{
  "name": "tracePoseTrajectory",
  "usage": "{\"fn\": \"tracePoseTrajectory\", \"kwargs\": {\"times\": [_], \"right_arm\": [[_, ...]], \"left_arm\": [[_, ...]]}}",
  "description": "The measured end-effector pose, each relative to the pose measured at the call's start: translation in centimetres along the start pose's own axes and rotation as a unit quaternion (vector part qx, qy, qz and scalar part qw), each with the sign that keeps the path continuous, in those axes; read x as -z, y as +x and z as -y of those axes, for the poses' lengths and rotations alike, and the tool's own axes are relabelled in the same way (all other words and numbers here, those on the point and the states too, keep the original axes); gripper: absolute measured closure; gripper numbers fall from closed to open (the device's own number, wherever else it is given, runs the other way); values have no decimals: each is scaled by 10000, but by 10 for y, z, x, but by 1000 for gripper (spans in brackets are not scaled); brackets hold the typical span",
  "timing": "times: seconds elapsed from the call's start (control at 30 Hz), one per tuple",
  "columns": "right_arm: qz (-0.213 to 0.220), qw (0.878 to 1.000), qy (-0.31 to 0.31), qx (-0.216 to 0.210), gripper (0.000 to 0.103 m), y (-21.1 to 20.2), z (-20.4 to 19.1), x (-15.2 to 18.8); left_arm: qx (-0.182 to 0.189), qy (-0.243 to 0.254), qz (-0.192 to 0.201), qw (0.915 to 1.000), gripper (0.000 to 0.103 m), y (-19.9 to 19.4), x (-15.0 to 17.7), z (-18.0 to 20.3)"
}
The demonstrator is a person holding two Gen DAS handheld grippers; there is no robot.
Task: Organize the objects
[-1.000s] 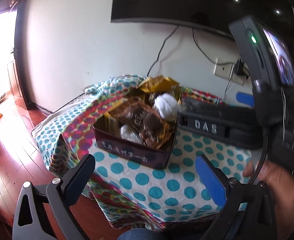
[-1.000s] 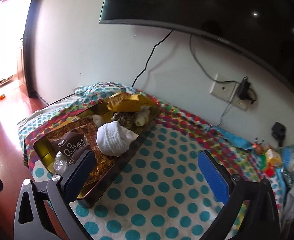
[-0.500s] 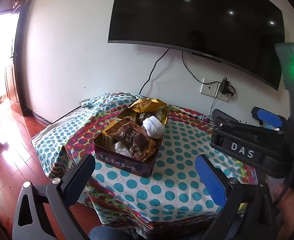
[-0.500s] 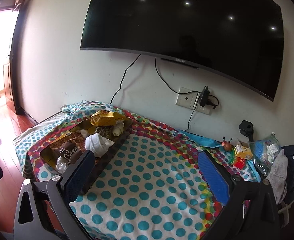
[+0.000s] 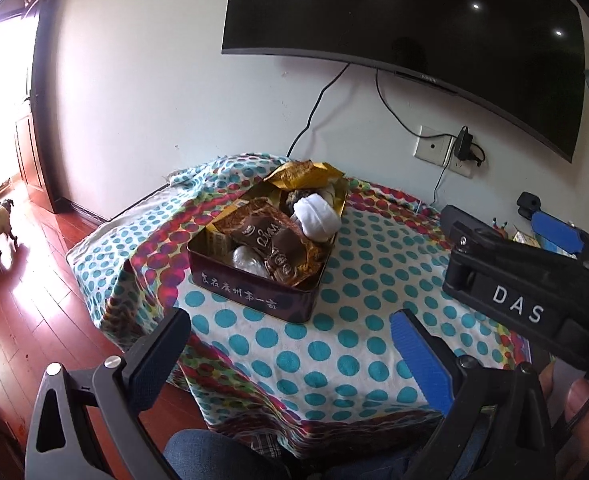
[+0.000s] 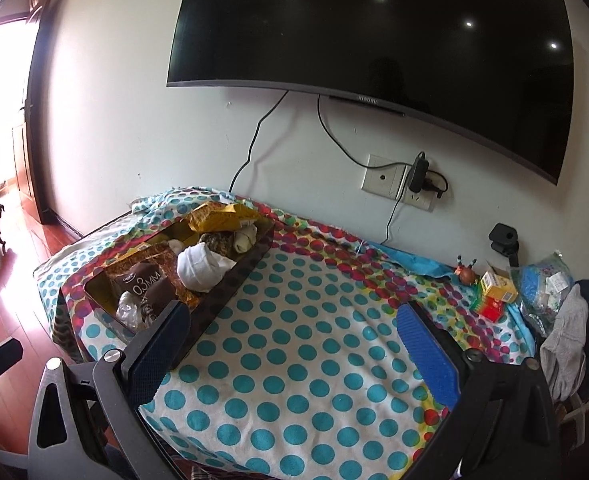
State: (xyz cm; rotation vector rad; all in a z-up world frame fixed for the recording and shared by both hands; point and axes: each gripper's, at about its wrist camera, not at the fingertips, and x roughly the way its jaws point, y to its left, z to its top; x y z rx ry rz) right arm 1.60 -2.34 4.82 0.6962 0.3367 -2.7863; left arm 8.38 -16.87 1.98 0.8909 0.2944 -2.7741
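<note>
1. Left wrist view: the left gripper (image 5: 290,354) sits at lower frame, fingers spread wide, nothing between them. The dark rectangular tin (image 5: 254,294) lies at frame centre on the polka-dot cloth (image 5: 334,344), above and apart from the fingertips. It holds a white cloth roll (image 5: 318,216), a brown packet (image 5: 268,236) and a yellow wrapper (image 5: 302,172).
2. Right wrist view: the right gripper (image 6: 294,354) is likewise spread and empty. The tin (image 6: 230,284) lies centre-left; its near end sits behind the left finger (image 6: 158,354). A small yellow box (image 6: 498,286) stands at right, well apart.
</note>
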Motion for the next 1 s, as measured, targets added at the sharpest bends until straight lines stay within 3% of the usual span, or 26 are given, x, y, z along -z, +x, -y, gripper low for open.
{"fn": "tracePoseTrajectory", "kwargs": {"times": [0.2,0.37,0.43,0.53,0.57,0.67,0.77,1.0], "right_arm": [[11,9999,-141,-32,0,1,-10,1],[99,9998,-166,-50,0,-4,-13,-2],[154,9997,-169,-84,0,-7,-12,-4],[233,9995,-196,-95,0,-12,-11,-6],[258,9994,-185,-110,0,-14,-11,-7],[286,9993,-155,-163,0,-17,-10,-9],[352,9991,-153,-173,0,-20,-9,-10],[374,9990,-158,-194,0,-22,-8,-13]], "left_arm": [[-13,-146,-2,9999,0,0,-3,-6],[254,-353,-37,9990,0,-3,-6,-13],[98,-307,-63,9995,0,-5,-7,-10],[-769,-104,246,9967,0,-15,-5,-4],[-847,-38,264,9960,0,-17,-5,-2],[-544,-20,258,9982,0,-20,-5,-1],[-565,98,387,9976,0,-23,-4,2],[-291,-142,268,9991,0,-21,-7,-6]]}}
